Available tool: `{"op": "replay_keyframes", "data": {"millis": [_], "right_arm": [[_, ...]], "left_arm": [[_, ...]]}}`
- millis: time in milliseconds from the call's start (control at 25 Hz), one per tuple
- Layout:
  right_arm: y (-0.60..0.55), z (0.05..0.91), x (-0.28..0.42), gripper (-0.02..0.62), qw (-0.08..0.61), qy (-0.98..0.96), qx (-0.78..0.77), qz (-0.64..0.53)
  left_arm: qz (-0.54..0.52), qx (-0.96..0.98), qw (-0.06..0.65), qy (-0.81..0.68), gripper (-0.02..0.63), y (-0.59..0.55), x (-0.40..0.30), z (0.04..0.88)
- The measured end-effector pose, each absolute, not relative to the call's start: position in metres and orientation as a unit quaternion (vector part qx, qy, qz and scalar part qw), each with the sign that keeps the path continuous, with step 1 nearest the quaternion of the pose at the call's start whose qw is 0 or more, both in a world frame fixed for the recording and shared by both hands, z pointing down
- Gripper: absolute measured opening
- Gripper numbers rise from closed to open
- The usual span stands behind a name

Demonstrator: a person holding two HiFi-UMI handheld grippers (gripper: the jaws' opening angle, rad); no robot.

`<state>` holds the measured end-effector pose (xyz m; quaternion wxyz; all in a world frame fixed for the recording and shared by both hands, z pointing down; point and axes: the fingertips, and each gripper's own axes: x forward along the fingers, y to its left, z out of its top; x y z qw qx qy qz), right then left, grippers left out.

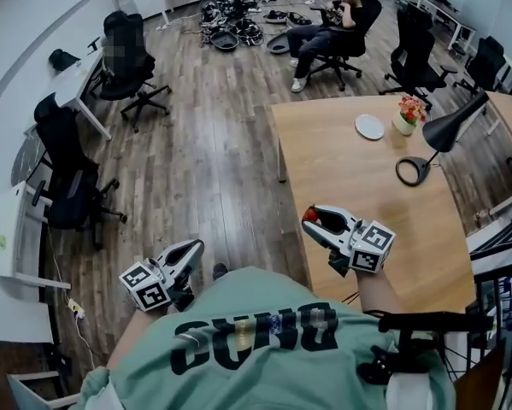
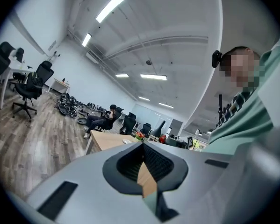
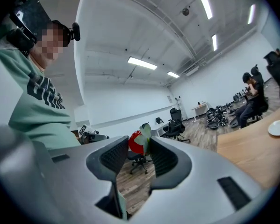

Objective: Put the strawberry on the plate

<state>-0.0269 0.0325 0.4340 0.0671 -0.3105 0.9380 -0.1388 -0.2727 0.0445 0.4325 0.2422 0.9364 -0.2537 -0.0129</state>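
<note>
Holding the strawberry (image 1: pixel 309 215) in the right gripper (image 1: pixel 317 220), just over the near left edge of the table (image 1: pixel 367 186).
Right jaws are clamped on the red berry at their tips, its green leaf up between the pads. The plate (image 1: pixel 369 126) sits on the table's far side, well apart from the berry, with nothing on it. The left gripper (image 1: pixel 191 250) is off the table's left side, over the floor, with its jaws together and nothing between them.

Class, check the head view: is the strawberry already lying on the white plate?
No, the strawberry sits between the jaws of the right gripper, while the plate lies bare farther along the table.
</note>
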Motion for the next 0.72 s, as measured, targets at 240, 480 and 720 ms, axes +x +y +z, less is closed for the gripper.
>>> {"op": "replay_keyframes", "data": {"millis": [240,480,720], "right_arm": [[-0.009,0.427,-0.049,0.150,0.042,0.915,-0.380,-0.130],[-0.081,0.415,-0.135,0.150,0.055,0.902,-0.409,-0.129],[-0.141,0.403,-0.188,0.150,0.037,0.904,-0.407,-0.124]], "left_arm": [[-0.052,0.950,0.253,-0.174,0.005,-0.029,-0.294,0.438],[-0.049,0.966,0.210,-0.140,0.005,-0.120,-0.375,0.423],[-0.054,0.964,0.214,-0.147,0.005,-0.182,-0.435,0.422]]}}
